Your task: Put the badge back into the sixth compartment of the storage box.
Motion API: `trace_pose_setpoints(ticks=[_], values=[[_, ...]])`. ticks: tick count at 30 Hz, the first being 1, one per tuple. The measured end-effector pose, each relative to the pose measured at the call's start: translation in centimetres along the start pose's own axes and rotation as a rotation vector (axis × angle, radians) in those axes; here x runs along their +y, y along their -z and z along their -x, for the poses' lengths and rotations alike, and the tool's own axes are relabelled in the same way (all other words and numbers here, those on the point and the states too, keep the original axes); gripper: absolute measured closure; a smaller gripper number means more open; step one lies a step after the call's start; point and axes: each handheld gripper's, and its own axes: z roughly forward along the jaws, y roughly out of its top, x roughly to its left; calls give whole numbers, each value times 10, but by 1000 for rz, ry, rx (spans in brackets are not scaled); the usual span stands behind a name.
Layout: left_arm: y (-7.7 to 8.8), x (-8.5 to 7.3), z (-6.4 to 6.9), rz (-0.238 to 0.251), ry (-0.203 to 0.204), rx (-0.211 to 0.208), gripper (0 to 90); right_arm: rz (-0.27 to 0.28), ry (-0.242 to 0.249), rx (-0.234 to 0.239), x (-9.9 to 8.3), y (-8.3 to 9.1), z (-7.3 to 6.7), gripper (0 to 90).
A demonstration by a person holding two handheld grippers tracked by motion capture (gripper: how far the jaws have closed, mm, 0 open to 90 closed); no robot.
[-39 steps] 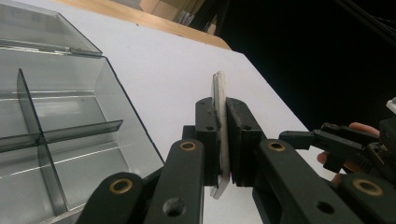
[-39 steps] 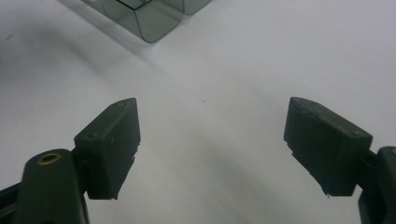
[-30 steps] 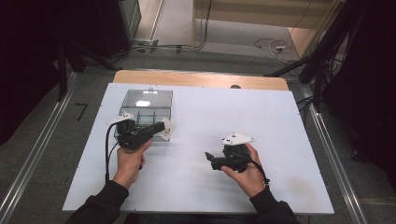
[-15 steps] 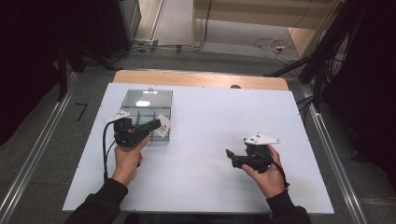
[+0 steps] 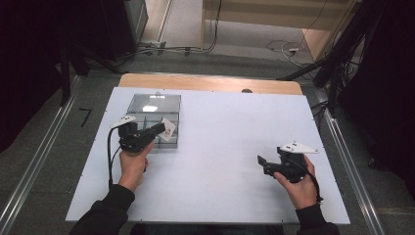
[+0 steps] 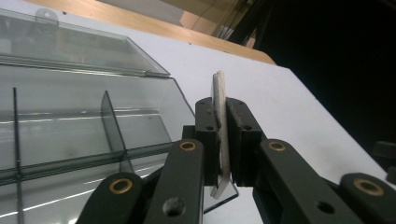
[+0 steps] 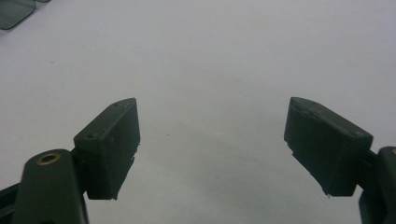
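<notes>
A clear plastic box [image 5: 154, 104] with dividers and a raised lid stands on the left half of the white table. My left gripper [image 5: 160, 129] hovers at the box's near right corner, shut on a thin white card [image 5: 168, 129] held on edge. In the left gripper view the card [image 6: 218, 88] stands upright, clamped between the jaws of the gripper [image 6: 223, 121], and the box's compartments [image 6: 84, 121] lie just to its left. My right gripper [image 5: 261, 163] is low over bare table at the right and points left. Its jaws [image 7: 210, 140] stand open with nothing between them.
The white table top [image 5: 225, 117] spreads between the two hands. A wooden strip [image 5: 210, 83] runs along its far edge. Metal rails [image 5: 34, 166] flank the table, and cables [image 5: 281, 49] lie on the floor beyond.
My right hand has slid to the right, away from the table's middle, its jaws still open. The left gripper has stayed by the box with the card.
</notes>
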Motion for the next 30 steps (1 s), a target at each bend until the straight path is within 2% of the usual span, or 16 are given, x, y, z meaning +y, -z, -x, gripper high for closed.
trace_pose_setpoints(ticks=[4, 9, 13, 17, 21, 22, 25, 30], values=[[-4, -1, -2, -12, -1, 10, 846, 2, -23, -19, -4, 5, 10, 168], [-9, -4, -3, -35, -22, 32, 846, 6, -43, -33, -8, 10, 19, 168], [-13, -6, -3, -55, -20, 38, 845, 5, -51, -36, -9, 11, 21, 168], [-18, -9, -3, -85, -50, 63, 841, 5, -51, -35, -9, 10, 21, 167], [-20, -10, -3, -101, -62, 78, 837, 4, -50, -35, -10, 10, 20, 167], [-20, -10, -2, -104, -72, 84, 826, 4, -50, -36, -10, 10, 20, 168], [-20, -11, 2, -99, -120, 119, 715, 2, -50, -36, -10, 10, 20, 167], [-17, -9, 3, -82, -134, 173, 555, 2, -52, -38, -10, 10, 21, 168]])
